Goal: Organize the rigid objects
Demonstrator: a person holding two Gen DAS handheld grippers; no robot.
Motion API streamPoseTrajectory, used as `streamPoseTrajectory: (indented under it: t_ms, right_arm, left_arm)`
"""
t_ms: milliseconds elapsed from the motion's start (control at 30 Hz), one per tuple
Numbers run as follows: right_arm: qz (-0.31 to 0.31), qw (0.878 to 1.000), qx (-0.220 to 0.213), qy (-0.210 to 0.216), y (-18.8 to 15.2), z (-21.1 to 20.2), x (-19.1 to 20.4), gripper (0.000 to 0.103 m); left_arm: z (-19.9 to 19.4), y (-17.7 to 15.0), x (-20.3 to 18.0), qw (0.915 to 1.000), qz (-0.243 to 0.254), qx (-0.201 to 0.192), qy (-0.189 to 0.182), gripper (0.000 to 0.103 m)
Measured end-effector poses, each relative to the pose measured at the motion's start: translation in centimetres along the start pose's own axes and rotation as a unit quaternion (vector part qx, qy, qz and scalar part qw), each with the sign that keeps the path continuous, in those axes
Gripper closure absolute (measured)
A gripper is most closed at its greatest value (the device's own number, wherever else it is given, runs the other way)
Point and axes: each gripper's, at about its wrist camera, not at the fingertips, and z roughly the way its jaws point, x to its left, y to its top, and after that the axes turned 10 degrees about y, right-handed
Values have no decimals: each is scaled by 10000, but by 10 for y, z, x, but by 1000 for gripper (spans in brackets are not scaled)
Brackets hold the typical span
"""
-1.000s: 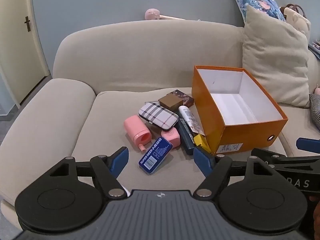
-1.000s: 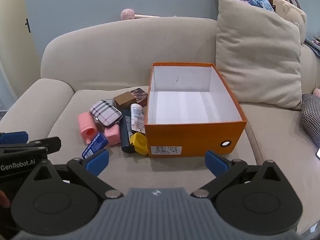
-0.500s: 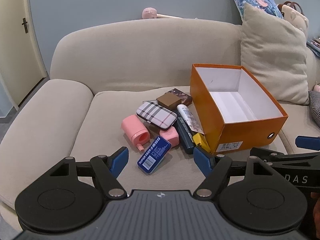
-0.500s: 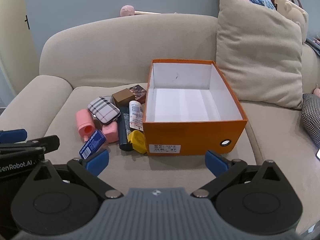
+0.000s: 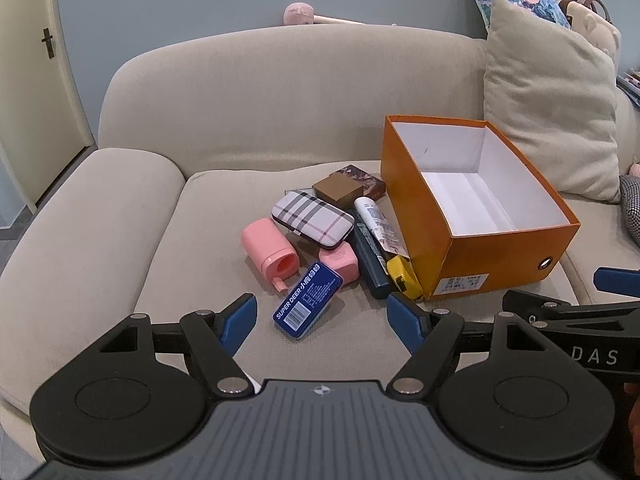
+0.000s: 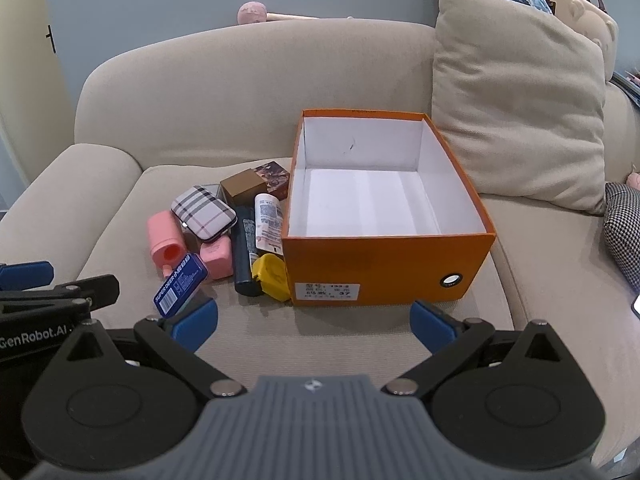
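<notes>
An open, empty orange box (image 5: 500, 256) (image 6: 384, 268) stands on the beige sofa seat. Left of it lies a pile: a blue tin (image 5: 308, 300) (image 6: 182, 284), a pink bottle (image 5: 270, 250) (image 6: 164, 240), a plaid case (image 5: 312, 220) (image 6: 204, 212), a small pink box (image 5: 340, 262), a dark blue tube (image 5: 370, 264) (image 6: 245, 260), a white tube (image 5: 378, 220) (image 6: 268, 222), a yellow tape measure (image 5: 402, 276) (image 6: 272, 272) and a brown box (image 5: 338, 190) (image 6: 244, 188). My left gripper (image 5: 322, 318) is open, just in front of the blue tin. My right gripper (image 6: 314, 320) is open, in front of the orange box.
A large beige cushion (image 5: 552, 104) (image 6: 520, 112) leans on the sofa back right of the box. A checked cloth (image 6: 624, 236) lies at the far right. A pink mallet (image 5: 304, 14) rests on the sofa back. The sofa arm (image 5: 88, 216) rises at the left.
Both grippers have pulled back and up a little, so the pile and box sit slightly farther away and higher in view. Both stay open.
</notes>
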Motion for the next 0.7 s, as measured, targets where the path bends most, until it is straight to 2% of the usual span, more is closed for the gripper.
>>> streamPoseTrajectory:
  t_ms: [700]
  right_arm:
    - [5,9999,28,104,0,12,1,2]
  left_arm:
    - [14,0,9,9997,-122,202,-70,16]
